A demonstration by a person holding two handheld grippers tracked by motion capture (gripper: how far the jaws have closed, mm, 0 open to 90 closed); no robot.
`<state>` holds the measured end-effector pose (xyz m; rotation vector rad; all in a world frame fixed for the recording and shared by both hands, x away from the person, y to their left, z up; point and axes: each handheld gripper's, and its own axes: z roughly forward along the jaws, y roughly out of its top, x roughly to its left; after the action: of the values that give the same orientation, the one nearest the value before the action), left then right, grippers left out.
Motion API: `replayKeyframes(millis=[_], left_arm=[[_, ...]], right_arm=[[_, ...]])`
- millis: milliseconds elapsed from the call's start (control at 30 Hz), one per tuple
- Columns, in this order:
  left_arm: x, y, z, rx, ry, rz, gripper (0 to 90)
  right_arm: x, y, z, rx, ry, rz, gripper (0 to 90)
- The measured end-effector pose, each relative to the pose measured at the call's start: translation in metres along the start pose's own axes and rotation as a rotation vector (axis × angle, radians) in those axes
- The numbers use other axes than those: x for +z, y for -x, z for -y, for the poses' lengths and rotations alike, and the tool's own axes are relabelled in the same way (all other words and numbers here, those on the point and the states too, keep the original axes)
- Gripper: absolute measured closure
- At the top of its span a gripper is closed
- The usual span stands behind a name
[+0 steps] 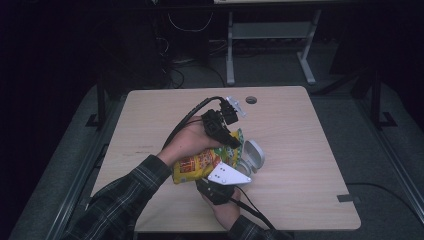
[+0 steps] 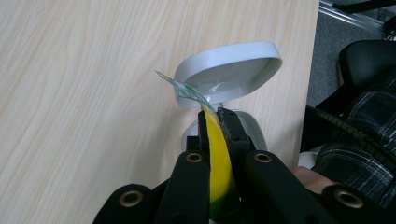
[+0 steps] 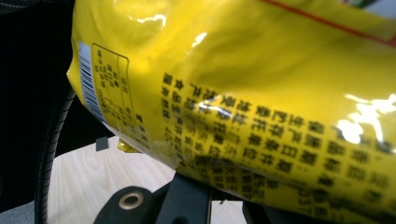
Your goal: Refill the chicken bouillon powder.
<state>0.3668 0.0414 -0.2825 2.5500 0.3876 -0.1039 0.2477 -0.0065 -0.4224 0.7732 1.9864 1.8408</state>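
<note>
Two hand-held grippers meet over one yellow snack bag (image 1: 197, 165) near the middle of the wooden table (image 1: 300, 135). The left gripper (image 1: 231, 140) has its jaws clamped tight on the bag's top edge; in the left gripper view the thin yellow film (image 2: 217, 154) runs pinched between the black jaws. The right gripper (image 1: 216, 186) grips the bag lower down, its jaws pressed closed against the printed side (image 3: 261, 93), which looms close in the right gripper view. One small white bin (image 1: 252, 155) with its flip lid (image 2: 233, 70) raised stands just beside the bag, right under its top edge.
</note>
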Motion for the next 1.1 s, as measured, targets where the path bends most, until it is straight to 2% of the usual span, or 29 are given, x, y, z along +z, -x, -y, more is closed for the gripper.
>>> replayKeyframes(millis=[1100], left_arm=[[-0.0010, -0.0008, -0.0034, 0.006, -0.020, -0.010, 90.0]], right_arm=[[0.0010, 0.0011, -0.0024, 0.015, 0.009, -0.004, 89.8]])
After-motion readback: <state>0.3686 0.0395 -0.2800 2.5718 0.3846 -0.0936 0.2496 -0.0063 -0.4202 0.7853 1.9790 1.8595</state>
